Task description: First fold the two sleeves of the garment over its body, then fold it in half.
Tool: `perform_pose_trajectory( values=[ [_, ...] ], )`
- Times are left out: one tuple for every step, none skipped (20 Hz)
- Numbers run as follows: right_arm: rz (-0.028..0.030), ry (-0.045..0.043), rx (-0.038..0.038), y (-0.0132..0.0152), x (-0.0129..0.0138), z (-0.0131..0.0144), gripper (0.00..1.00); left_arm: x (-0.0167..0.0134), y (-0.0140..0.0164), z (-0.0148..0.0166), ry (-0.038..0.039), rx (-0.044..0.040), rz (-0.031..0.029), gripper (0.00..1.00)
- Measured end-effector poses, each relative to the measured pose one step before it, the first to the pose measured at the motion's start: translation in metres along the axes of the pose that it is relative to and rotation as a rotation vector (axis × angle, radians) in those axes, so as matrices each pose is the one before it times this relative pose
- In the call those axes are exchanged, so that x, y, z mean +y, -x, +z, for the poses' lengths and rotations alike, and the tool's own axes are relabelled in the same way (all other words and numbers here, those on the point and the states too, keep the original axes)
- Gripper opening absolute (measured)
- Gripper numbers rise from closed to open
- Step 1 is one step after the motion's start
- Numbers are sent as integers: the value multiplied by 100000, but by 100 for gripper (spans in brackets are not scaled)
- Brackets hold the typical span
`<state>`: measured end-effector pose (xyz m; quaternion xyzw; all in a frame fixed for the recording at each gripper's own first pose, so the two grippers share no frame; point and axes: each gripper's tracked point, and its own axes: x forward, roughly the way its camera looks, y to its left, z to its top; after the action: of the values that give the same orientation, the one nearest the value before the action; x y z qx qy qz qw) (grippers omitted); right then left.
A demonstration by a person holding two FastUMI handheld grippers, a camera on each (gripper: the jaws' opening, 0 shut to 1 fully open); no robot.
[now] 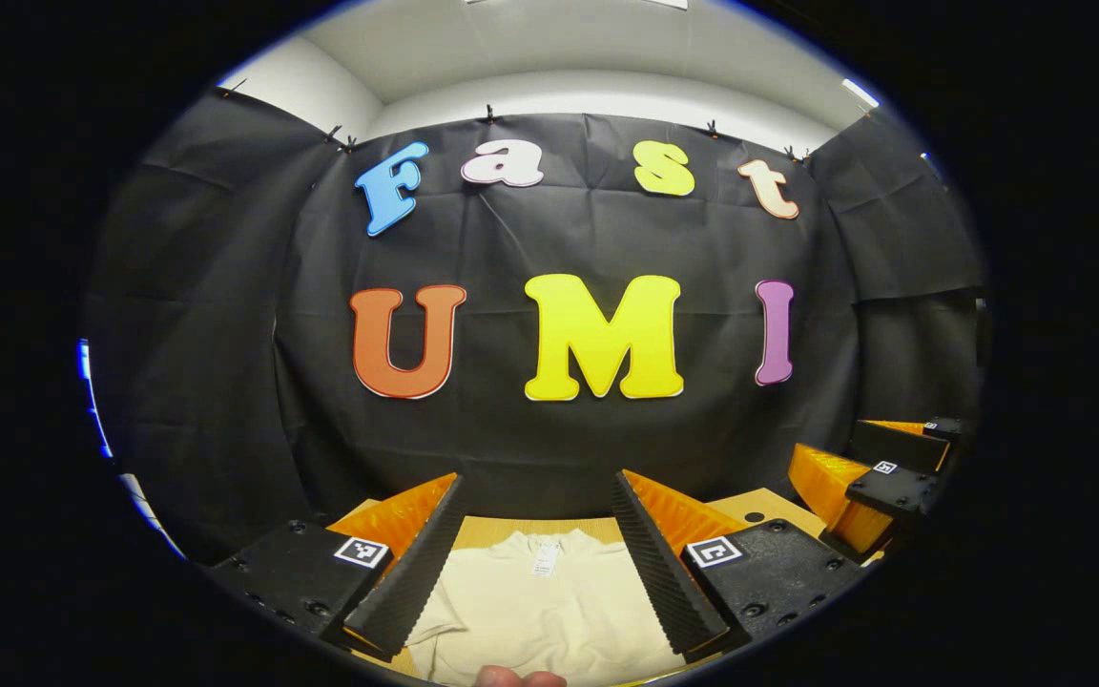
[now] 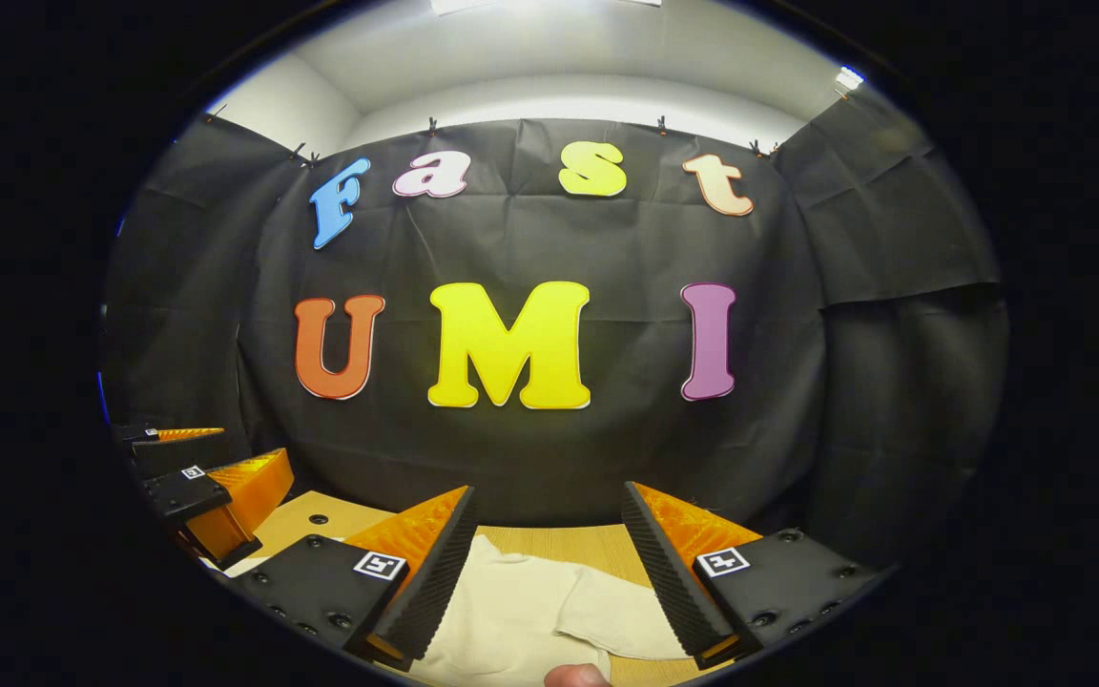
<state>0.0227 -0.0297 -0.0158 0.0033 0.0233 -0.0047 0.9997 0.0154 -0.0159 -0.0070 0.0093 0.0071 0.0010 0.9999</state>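
A cream garment (image 1: pixel 540 601) lies flat on the wooden table (image 1: pixel 769 504), its collar with a white tag toward the far wall. My left gripper (image 1: pixel 538 496) hovers above it, open, with nothing between its fingers. In the right gripper view the garment (image 2: pixel 530 611) shows its right side, with one sleeve (image 2: pixel 621 611) spread out toward the right. My right gripper (image 2: pixel 548 501) is open above that part and holds nothing. The right gripper (image 1: pixel 879 487) also appears at the right edge of the left gripper view, and the left gripper (image 2: pixel 216 496) at the left edge of the right gripper view.
The black cloth wall rises just behind the table's far edge. Bare wood (image 2: pixel 559 542) shows beyond the garment. A fingertip (image 1: pixel 519 678) pokes in at the bottom of the left gripper view, and another fingertip (image 2: pixel 576 676) in the right gripper view.
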Motion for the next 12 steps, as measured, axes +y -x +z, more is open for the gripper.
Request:
perform_pose_trajectory(
  values=[
    [-589,131,364,-68,-304,-112,94,33,-67,-34,295,417,-5,98],
    [-284,62,273,-7,-326,-70,94,-145,-6,-111,369,389,-13,97],
    [-247,-68,363,12,-358,-77,94,-139,23,-93,364,472,-147,98],
    [-68,-212,903,-7,-413,-290,94,-280,20,-48,334,178,-476,98],
    [-340,-345,887,31,-511,-191,94,-340,-128,-136,96,336,-580,97],
    [-1095,316,916,-85,-854,-319,94,-428,123,-133,-134,383,-1024,98],
    [-1072,297,927,48,-901,-184,94,-573,-75,-187,-438,1063,-1630,97],
    [-1420,169,1032,-94,-1034,-409,94,-657,14,-281,-678,1147,-1376,97],
    [-973,48,1195,-20,-967,-350,93,-437,11,-235,-234,1057,-1240,97],
    [-1022,207,1615,28,-994,-559,93,-525,47,-215,323,301,-1387,97],
    [-866,853,1781,-153,-1105,-639,93,-544,-112,-371,202,676,-1153,97],
    [-1020,1222,1711,46,-1202,-682,94,-285,-133,-226,-190,1005,-642,97]
  ],
)
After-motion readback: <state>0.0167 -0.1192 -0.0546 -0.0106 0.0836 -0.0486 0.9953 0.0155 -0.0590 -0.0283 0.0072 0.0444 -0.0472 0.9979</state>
